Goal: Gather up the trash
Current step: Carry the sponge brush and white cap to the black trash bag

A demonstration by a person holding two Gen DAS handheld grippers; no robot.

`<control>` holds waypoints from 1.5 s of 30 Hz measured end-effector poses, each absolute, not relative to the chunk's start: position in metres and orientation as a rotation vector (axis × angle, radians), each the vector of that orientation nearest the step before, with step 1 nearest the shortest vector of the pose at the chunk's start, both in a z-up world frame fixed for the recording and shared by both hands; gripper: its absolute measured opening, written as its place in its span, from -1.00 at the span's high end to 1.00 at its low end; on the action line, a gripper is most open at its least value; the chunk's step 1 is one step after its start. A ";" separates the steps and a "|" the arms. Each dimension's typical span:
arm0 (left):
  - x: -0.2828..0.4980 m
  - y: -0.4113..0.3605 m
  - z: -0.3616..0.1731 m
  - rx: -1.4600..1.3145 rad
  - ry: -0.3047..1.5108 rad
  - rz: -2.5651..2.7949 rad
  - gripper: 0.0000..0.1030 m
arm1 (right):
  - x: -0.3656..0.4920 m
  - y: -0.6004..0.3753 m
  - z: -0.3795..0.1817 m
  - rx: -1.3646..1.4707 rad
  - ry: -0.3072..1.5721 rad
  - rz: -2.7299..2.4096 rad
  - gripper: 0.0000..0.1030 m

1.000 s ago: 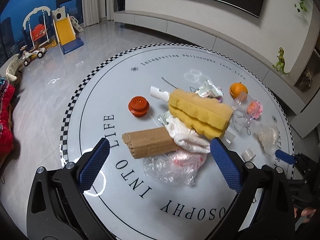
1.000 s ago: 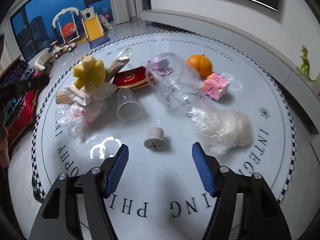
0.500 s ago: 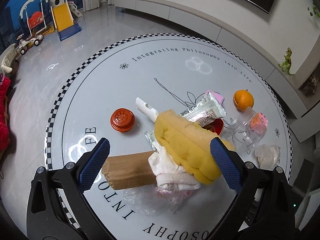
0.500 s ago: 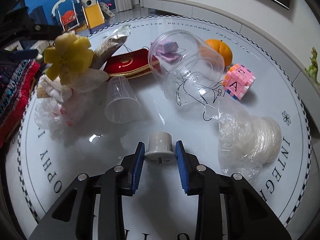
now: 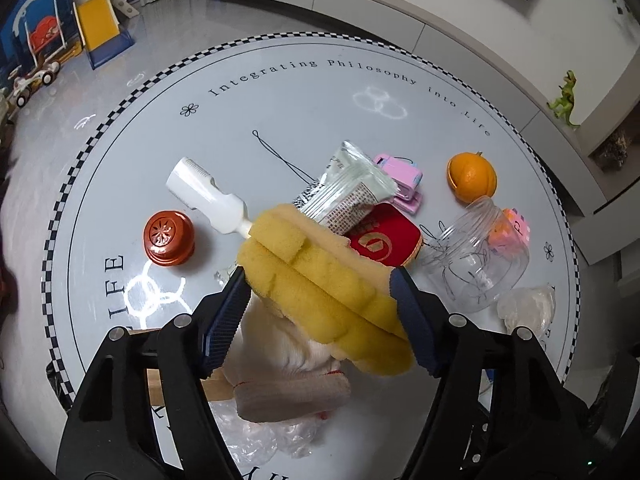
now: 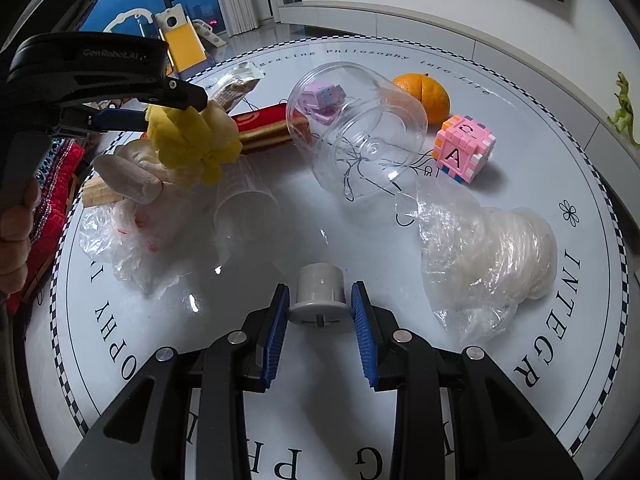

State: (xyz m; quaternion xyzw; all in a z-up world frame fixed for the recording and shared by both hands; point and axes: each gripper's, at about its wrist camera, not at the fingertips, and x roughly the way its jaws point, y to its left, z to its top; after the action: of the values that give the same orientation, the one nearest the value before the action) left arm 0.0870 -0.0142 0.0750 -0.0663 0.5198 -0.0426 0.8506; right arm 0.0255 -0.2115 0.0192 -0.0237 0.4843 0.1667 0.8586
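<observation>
On the round white table lies a pile of litter. Topmost is a yellow sponge on a white handle. My left gripper is closing on it, and both blue pads touch its sides. In the right wrist view the left gripper squeezes the sponge out of shape. Under the sponge are a white cloth glove, a cardboard piece and a crumpled plastic bag. My right gripper is shut on a small grey cap resting on the table.
Around the pile lie a red lid, a snack wrapper, a red pouch, a tipped clear jar, a clear cup, an orange, a pink block cube and a plastic-wrapped white stack. A person's hand shows at the left.
My left gripper moved forward over the pile and its jaws narrowed onto the yellow sponge. My right gripper closed on the grey cap and has stayed there.
</observation>
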 end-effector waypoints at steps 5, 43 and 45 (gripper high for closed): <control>0.076 -0.006 0.082 -0.205 1.050 -0.145 -0.09 | 0.023 -0.215 0.026 -0.029 0.996 0.353 0.34; -0.162 0.170 0.070 -0.229 0.892 0.180 -0.10 | -0.099 -0.002 0.079 -0.211 0.858 0.704 0.34; -0.173 0.180 0.059 -0.237 0.905 0.205 -0.10 | -0.109 0.014 0.077 -0.223 0.859 0.732 0.34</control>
State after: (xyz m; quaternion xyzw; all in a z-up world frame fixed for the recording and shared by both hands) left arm -0.1731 0.1799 0.0588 -0.1142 0.4353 0.0988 0.8875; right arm -0.1085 0.0138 0.0768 -0.1053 0.4061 0.3462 0.8391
